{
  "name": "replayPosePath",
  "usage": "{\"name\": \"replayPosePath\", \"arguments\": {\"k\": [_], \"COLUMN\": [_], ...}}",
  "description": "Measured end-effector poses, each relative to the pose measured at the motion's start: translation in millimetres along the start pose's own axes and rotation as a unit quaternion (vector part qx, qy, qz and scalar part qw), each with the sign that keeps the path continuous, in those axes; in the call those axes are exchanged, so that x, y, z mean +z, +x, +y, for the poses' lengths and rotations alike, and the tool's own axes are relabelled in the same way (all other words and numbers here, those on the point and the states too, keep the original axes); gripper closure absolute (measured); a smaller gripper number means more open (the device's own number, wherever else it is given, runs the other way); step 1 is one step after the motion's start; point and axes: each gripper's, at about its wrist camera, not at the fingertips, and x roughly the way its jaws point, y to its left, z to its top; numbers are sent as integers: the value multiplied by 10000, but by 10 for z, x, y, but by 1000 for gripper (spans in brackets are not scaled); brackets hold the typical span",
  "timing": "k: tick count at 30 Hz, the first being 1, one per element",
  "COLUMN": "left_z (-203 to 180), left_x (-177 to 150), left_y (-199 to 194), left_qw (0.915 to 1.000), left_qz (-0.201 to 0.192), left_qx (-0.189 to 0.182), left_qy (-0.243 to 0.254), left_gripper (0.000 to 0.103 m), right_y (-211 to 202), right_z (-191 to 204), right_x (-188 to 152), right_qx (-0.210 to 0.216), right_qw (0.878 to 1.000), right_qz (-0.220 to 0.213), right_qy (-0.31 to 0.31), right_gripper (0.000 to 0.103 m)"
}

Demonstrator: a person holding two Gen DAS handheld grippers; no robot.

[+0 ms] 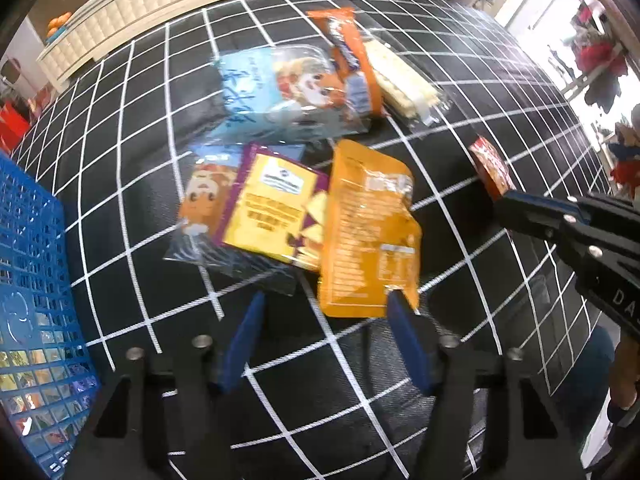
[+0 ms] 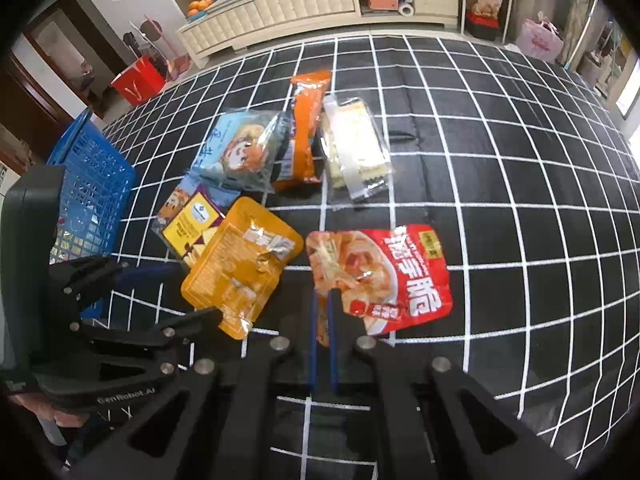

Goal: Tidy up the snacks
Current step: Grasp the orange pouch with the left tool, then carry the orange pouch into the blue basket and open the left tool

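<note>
Several snack packs lie on a black grid-patterned cloth [image 2: 500, 184]. My right gripper [image 2: 323, 300] is shut on the near edge of a red snack pouch [image 2: 392, 276]; the pouch also shows edge-on in the left wrist view [image 1: 490, 168]. My left gripper [image 1: 326, 308] is open, its fingers just before the near end of an orange pouch [image 1: 368, 228], which also shows in the right wrist view [image 2: 240, 264]. Beside it lies a yellow-and-purple pack [image 1: 276, 208] over a clear cartoon-print bag [image 1: 200, 196].
A blue plastic basket [image 1: 28, 300] holding several snacks stands at the left, also in the right wrist view [image 2: 96, 176]. Farther back lie a light-blue bag [image 1: 276, 88], an orange wrapper [image 1: 352, 56] and a clear pack of pale sticks [image 1: 404, 80]. A white cabinet [image 2: 288, 4] stands behind.
</note>
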Motion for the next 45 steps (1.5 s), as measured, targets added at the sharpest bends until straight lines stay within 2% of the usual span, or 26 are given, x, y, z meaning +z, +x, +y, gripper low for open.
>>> {"name": "replayPosePath", "arguments": {"k": [1,4,9,16,23,32,39,45], "left_z": [-35,-142,-268,-429,-506,-218,96,462], "left_x": [-1,33,79,66,-29,-315,-588,-746], "left_y": [2,54,75,-142,-554,-1195,-1680,-2069], "left_qw": [10000,9999,9999,9992,9975,9939,9901,9839], "left_qz": [12,119,11,-264,-623,-1078,-1404,-1733], "left_qx": [-1,-102,-110,-229,-219,-113,66,344], "left_qy": [32,17,42,205,258,184,48,-272], "left_gripper": [66,93,101,103,103,103,103,103], "right_y": [8,32,11,-100,-401,-799,-871,-865], "right_z": [-8,-15,-24,3,160,582,918,1130], "right_x": [-3,-19,-67,-109,-130,-110,-95,-68], "right_qx": [1,33,77,139,258,273,272,325], "right_qw": [10000,10000,9999,9997,9992,9974,9962,9957], "right_qz": [15,50,36,-26,-270,-648,-743,-737], "right_qy": [13,55,87,176,150,-155,-369,-466], "right_gripper": [96,96,96,96,96,97,97,97]}}
